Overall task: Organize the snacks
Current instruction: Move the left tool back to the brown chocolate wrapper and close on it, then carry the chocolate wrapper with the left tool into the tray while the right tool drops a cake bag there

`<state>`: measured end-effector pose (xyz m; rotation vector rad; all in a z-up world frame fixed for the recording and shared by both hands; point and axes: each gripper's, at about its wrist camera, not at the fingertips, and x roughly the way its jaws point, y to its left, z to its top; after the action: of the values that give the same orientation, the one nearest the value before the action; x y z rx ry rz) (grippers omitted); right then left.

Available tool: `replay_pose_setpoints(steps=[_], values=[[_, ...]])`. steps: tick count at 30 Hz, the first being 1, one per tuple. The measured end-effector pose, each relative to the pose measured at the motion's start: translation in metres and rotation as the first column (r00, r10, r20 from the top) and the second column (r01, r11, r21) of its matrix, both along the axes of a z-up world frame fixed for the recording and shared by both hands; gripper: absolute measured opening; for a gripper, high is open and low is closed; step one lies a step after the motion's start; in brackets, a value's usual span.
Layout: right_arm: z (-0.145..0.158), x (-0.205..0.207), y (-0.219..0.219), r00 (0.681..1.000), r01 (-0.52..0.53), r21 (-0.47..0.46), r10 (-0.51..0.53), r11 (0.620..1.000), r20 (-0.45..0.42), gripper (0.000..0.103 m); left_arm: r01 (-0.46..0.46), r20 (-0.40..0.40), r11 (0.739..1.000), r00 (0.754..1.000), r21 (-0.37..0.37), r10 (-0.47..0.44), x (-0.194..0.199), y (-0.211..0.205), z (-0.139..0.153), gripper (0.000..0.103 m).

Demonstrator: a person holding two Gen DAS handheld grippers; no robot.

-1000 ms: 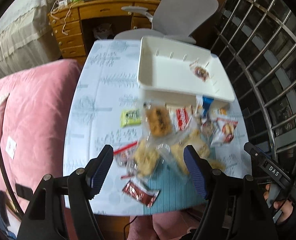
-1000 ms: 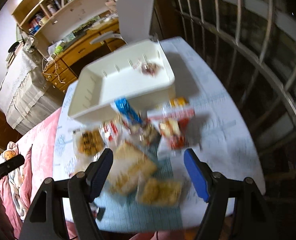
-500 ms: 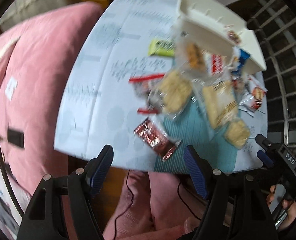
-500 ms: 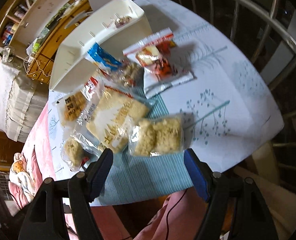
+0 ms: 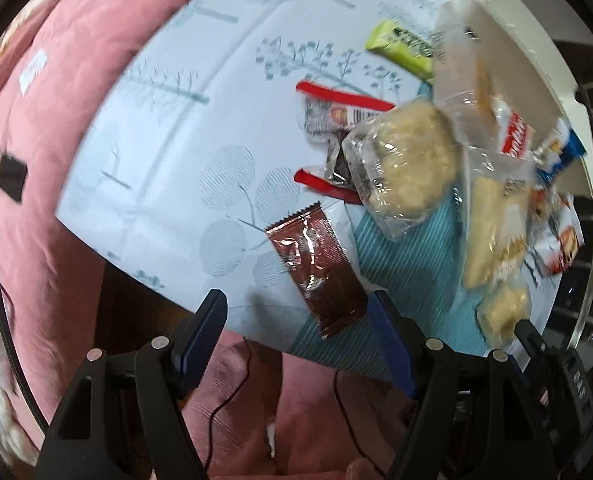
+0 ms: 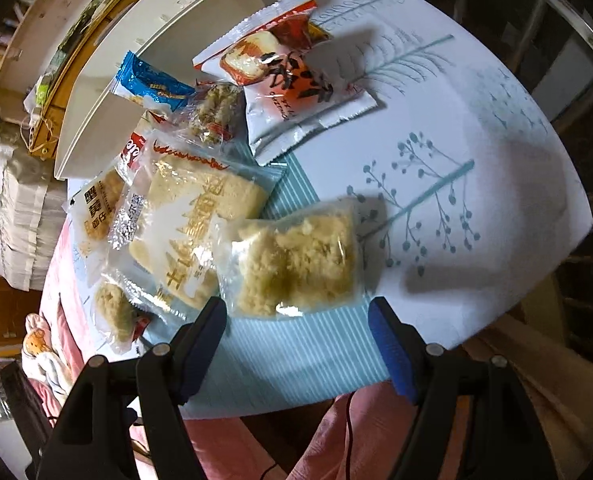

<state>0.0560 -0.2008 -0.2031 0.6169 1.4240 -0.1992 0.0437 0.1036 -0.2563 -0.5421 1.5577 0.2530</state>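
Observation:
My left gripper [image 5: 298, 310] hangs open just above the table's near edge, a brown foil snack packet [image 5: 316, 270] lying between and slightly ahead of its blue pads, untouched. Beyond it lie a clear bag of pale puffed cake [image 5: 404, 164], a red-striped wrapper [image 5: 344, 110] and a green bar [image 5: 402, 48]. My right gripper [image 6: 298, 310] is open over a clear bag of crumbly yellow cake [image 6: 296, 258]. Behind that sit a larger yellow biscuit pack [image 6: 192, 220], a red and white packet [image 6: 288, 76] and a blue wrapper [image 6: 152, 88]. The white tray [image 6: 152, 60] stands at the back.
The pale printed tablecloth [image 5: 200, 128] covers a small table; its near edge drops to pink bedding [image 5: 40, 128] on the left and below. A wooden desk [image 6: 60, 64] stands behind the tray. Metal railings [image 6: 544, 12] run along the right side.
Both grippers have come down close to the table and rolled; the snacks now fill the views. The left one swung toward the brown packet, the right one toward the crumbly cake bag.

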Motion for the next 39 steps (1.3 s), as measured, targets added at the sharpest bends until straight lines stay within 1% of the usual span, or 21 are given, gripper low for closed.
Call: replay_pose_setpoints(steps=[3,6,11,12,14,16,18,20,23,26,28,29,31,34,37,39], values=[[-0.003,0.009,0.004,0.997,-0.074,-0.01,0.074,0.997,0.01,0.074,-0.053,-0.021,0.999,0.998,0.0,0.053,0.003,-0.003,-0.012,0.072],[-0.01,0.017,0.011,0.988,-0.154,-0.027,0.154,0.988,-0.011,0.074,-0.097,-0.026,0.995,0.995,0.006,0.098,0.005,-0.005,-0.018,0.07],[-0.017,0.026,0.015,0.976,-0.219,-0.042,0.217,0.975,-0.031,0.074,-0.143,-0.025,0.99,0.989,0.008,0.143,0.007,-0.013,-0.026,0.067],[-0.018,0.027,0.018,0.973,-0.229,-0.045,0.227,0.972,-0.035,0.074,-0.151,-0.026,0.988,0.988,0.012,0.152,0.006,-0.014,-0.027,0.065],[-0.019,0.03,0.019,0.968,-0.249,-0.047,0.247,0.967,-0.039,0.076,-0.164,-0.029,0.986,0.986,0.012,0.164,0.005,-0.014,-0.031,0.055],[-0.021,0.034,0.019,0.961,-0.276,-0.05,0.274,0.96,-0.042,0.079,-0.189,-0.034,0.982,0.981,0.012,0.189,0.003,-0.018,-0.036,0.052],[-0.024,0.042,0.021,0.948,-0.317,-0.057,0.313,0.947,-0.059,0.079,-0.205,-0.024,0.979,0.978,0.024,0.205,0.001,-0.019,-0.037,0.048],[-0.028,0.048,0.023,0.936,-0.348,-0.049,0.344,0.936,-0.076,0.08,-0.221,-0.013,0.975,0.975,0.037,0.221,-0.003,-0.022,-0.038,0.041],[-0.032,0.058,0.026,0.919,-0.388,-0.046,0.383,0.92,-0.089,0.08,-0.248,-0.002,0.968,0.969,0.048,0.248,-0.006,-0.023,-0.038,0.04],[-0.037,0.067,0.035,0.893,-0.443,-0.052,0.436,0.895,-0.108,0.08,-0.28,0.009,0.958,0.96,0.057,0.28,-0.009,-0.027,-0.037,0.038],[-0.039,0.075,0.047,0.874,-0.48,-0.07,0.469,0.875,-0.125,0.079,-0.29,0.008,0.955,0.957,0.057,0.29,-0.011,-0.027,-0.037,0.038],[-0.04,0.076,0.049,0.87,-0.487,-0.072,0.476,0.871,-0.129,0.079,-0.292,0.005,0.955,0.956,0.053,0.292,-0.013,-0.014,-0.036,0.038],[-0.041,0.08,0.052,0.863,-0.497,-0.069,0.485,0.865,-0.141,0.077,-0.287,-0.005,0.957,0.958,0.049,0.287,-0.014,-0.014,-0.034,0.038],[-0.041,0.083,0.053,0.866,-0.491,-0.067,0.478,0.868,-0.147,0.074,-0.272,-0.021,0.961,0.962,0.037,0.273,-0.013,-0.012,-0.029,0.037],[-0.036,0.084,0.055,0.873,-0.481,-0.088,0.467,0.872,-0.144,0.072,-0.241,-0.027,0.97,0.97,0.014,0.242,-0.006,-0.005,-0.03,0.035],[-0.03,0.077,0.054,0.88,-0.47,-0.106,0.457,0.876,-0.131,0.071,-0.21,-0.032,0.978,0.977,0.013,0.21,-0.004,-0.003,-0.029,0.035]])
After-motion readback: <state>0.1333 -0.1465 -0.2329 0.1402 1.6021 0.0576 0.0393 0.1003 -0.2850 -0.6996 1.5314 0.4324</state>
